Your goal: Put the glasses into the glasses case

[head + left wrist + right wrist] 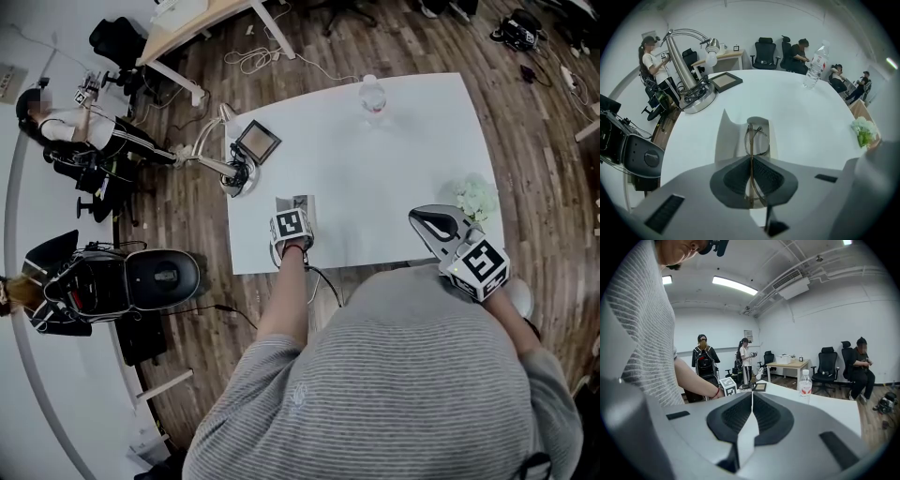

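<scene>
My left gripper (pixel 751 165) points steeply down and is shut on thin metal-framed glasses (pixel 757 140), folded and pinched edge-on between the pads. Their lenses hang just over the open pale grey glasses case (pixel 727 137), which lies on the white table (pixel 801 122) near its front left edge. In the head view the left gripper (pixel 292 214) covers most of the case (pixel 302 201). The right gripper (pixel 433 223) hovers over the table's front right edge, pointing nearly level, shut with nothing between its pads (pixel 765 416).
A chrome desk lamp (pixel 689 70) and a dark picture frame (pixel 724 80) stand at the table's far left. A water bottle (pixel 814 66) is at the far side, white flowers (pixel 863 130) at the right. People and office chairs (pixel 765 52) fill the room behind.
</scene>
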`<state>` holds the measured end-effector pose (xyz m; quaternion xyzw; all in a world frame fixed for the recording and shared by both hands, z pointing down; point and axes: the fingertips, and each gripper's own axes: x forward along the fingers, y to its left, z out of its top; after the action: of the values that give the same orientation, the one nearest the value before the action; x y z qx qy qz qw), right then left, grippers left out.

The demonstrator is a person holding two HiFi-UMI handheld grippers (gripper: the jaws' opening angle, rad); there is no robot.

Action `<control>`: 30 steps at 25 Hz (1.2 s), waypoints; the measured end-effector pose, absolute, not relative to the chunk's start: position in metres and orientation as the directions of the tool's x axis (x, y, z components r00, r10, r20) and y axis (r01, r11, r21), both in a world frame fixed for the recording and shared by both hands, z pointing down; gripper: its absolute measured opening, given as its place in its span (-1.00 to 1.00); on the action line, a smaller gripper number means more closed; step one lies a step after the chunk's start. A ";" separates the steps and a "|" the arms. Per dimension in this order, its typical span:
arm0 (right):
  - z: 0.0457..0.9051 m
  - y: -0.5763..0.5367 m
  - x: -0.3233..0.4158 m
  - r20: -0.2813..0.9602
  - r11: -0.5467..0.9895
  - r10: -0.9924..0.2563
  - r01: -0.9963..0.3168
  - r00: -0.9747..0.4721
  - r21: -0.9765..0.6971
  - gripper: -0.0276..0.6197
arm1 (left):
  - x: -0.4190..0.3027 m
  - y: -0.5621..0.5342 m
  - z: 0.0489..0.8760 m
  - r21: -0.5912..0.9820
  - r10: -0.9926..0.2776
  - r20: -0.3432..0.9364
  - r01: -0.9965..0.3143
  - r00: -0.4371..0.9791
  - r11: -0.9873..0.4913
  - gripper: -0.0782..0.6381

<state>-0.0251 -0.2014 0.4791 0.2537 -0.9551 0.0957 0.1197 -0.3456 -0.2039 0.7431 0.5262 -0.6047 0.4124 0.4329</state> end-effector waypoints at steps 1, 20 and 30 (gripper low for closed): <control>0.478 -0.202 -0.025 0.278 0.853 -0.462 -0.508 -0.842 -0.121 -0.86 | -0.345 -0.205 0.744 -0.040 -0.279 0.958 -0.993 -0.070 0.109 -0.71; 0.481 -0.196 -0.033 0.283 0.868 -0.424 -0.475 -0.860 -0.143 -0.87 | -0.319 -0.192 0.724 0.076 -0.360 0.931 -0.997 0.064 0.020 -0.30; 0.475 -0.196 -0.044 0.276 0.893 -0.385 -0.431 -0.881 -0.130 -0.86 | -0.314 -0.186 0.662 0.058 -0.534 0.844 -0.998 0.056 -0.013 -0.29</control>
<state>-0.0441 -0.1957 0.4747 0.2114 -0.9652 0.0942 0.1221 -0.3137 -0.1858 0.6620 0.6331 -0.6050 0.3253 0.3569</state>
